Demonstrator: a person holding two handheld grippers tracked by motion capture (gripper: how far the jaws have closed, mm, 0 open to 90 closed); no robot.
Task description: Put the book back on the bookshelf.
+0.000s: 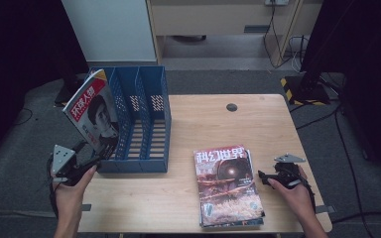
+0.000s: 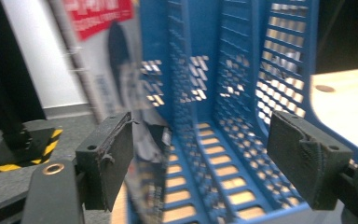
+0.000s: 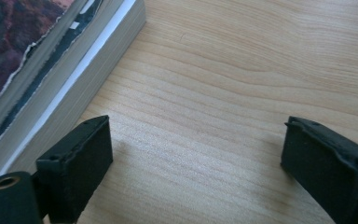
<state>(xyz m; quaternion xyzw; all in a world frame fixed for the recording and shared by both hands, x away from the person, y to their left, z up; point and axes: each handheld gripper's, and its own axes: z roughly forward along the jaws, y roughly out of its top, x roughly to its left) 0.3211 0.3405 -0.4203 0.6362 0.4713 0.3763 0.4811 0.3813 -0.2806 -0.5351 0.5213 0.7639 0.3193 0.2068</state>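
A blue three-slot file rack [image 1: 149, 99] stands on the left part of the wooden table [image 1: 213, 119]. A magazine with a red-and-white cover [image 1: 92, 106] leans tilted to the left at the rack's leftmost slot. My left gripper [image 1: 92, 154] is at the rack's front left corner, open. In the left gripper view the magazine [image 2: 107, 60] passes just inside the left jaw of my left gripper [image 2: 200, 135], with the rack [image 2: 242, 70] ahead. A stack of magazines [image 1: 228, 186] lies flat near the front. My right gripper [image 1: 264, 176] is beside its right edge, open and empty, low over the wood [image 3: 198, 130].
In the right gripper view the stack's [image 3: 37, 56] paper edges are at the left and bare tabletop [image 3: 223, 70] lies ahead. A round cable hole [image 1: 232, 107] is at the table's back. Dark floor, cables and a stand base [image 1: 302, 89] surround the table.
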